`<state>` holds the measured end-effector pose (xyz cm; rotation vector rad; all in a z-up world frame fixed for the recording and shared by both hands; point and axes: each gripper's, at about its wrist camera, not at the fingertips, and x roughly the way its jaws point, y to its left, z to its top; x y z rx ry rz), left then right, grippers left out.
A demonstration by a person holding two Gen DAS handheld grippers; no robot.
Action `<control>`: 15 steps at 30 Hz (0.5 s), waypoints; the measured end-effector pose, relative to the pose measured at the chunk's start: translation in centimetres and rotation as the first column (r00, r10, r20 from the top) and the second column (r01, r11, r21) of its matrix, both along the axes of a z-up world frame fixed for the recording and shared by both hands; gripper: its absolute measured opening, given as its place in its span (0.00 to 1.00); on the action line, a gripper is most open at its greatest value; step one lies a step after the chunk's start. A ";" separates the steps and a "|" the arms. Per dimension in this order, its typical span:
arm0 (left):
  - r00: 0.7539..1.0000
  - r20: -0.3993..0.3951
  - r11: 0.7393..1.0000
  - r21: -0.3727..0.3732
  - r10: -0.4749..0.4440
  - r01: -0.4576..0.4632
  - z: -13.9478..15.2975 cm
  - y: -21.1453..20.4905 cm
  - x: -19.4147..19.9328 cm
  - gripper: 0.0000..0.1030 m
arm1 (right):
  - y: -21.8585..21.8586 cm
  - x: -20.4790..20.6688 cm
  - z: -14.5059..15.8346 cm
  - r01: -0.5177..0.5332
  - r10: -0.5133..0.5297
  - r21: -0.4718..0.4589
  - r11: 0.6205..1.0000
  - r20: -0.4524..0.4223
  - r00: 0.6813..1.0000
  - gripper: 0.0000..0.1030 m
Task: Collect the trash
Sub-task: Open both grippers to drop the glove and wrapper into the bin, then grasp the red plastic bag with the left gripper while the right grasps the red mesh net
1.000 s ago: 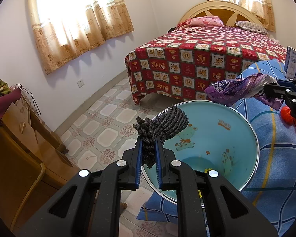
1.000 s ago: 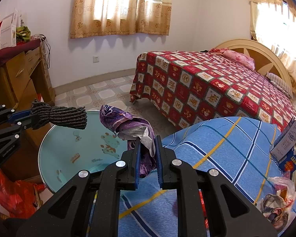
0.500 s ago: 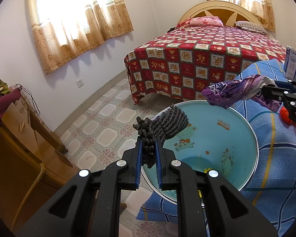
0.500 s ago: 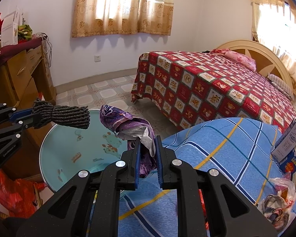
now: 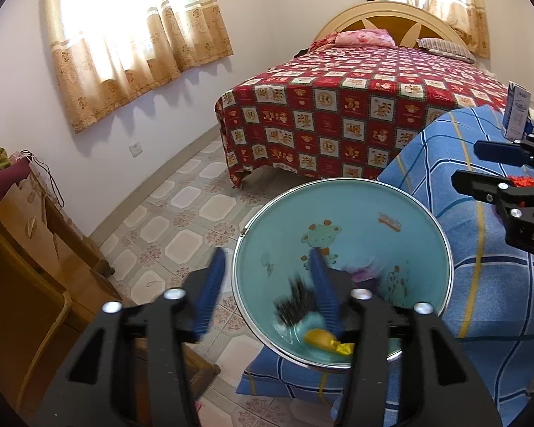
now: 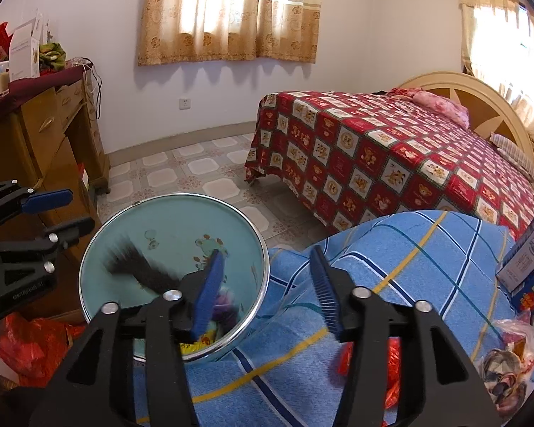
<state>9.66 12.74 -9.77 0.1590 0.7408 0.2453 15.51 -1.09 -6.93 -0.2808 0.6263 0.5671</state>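
A round teal basin point(image 5: 341, 206) with a metal rim and cartoon prints sits at the edge of a blue plaid cloth point(image 5: 480, 249); it also shows in the right wrist view point(image 6: 174, 220). My left gripper point(image 5: 267, 295) is open above it. A dark knitted rag point(image 5: 295, 306) is blurred inside the basin, also in the right wrist view point(image 6: 139, 267). A purple wrapper point(image 5: 365, 272) lies in the basin, also in the right wrist view point(image 6: 224, 302). A yellow wrapper point(image 5: 324, 338) lies at the bottom. My right gripper point(image 6: 267, 291) is open over the basin's right rim.
A bed with a red patterned cover point(image 5: 356, 106) stands behind. A wooden desk point(image 6: 42, 142) is at the left. On the blue cloth are a white and blue carton point(image 6: 527, 259), a clear bag of scraps point(image 6: 509, 366) and red wrappers point(image 6: 391, 363). A tiled floor point(image 5: 181, 213) lies below.
Both grippers have opened. The dark rag has dropped from the left gripper and the purple wrapper from the right gripper, both into the basin.
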 end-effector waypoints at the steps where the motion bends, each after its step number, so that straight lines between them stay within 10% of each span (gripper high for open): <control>1: 1.000 -0.005 1.000 -0.005 -0.007 0.007 -0.1 0.0 0.1 0.53 | -0.2 -0.1 0.1 0.003 -0.003 0.001 1.000 0.001 1.000 0.55; 10: 0.991 -0.063 0.993 -0.031 -0.117 0.115 -2.1 -4.2 0.2 0.57 | -9.3 -6.0 2.5 0.153 -0.155 0.028 0.988 0.081 0.985 0.61; 15: 0.974 -0.086 0.977 -0.034 -0.211 0.209 -3.4 -8.3 0.1 0.58 | -19.5 -9.3 2.1 0.409 -0.411 0.044 0.912 0.066 0.909 0.63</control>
